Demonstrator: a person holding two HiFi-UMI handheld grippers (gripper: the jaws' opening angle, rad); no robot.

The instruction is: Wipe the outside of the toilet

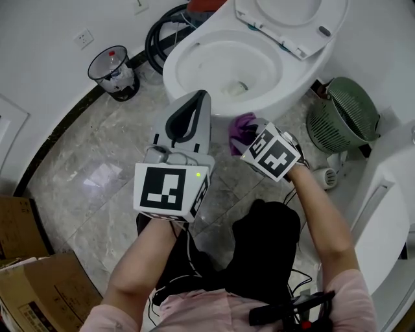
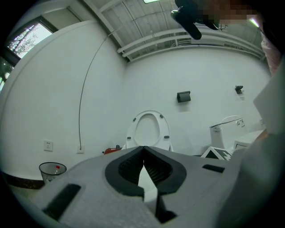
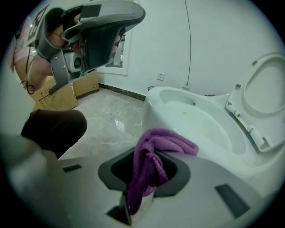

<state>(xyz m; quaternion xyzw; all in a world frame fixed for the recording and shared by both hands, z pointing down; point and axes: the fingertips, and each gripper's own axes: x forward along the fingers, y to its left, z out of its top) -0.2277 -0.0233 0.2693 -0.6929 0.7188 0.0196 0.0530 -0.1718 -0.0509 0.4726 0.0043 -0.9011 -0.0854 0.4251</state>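
The white toilet stands ahead with its seat and lid raised; its bowl fills the right gripper view. My right gripper is shut on a purple cloth, and the cloth presses against the bowl's front outer wall below the rim. My left gripper is held up in front of the bowl's near-left rim, jaws shut and empty. In the left gripper view the gripper points at the raised seat.
A wire waste bin with a bottle stands far left by the wall. A green basket sits right of the toilet, a black hose behind it. Cardboard boxes lie at the near left. The person's dark knee is close.
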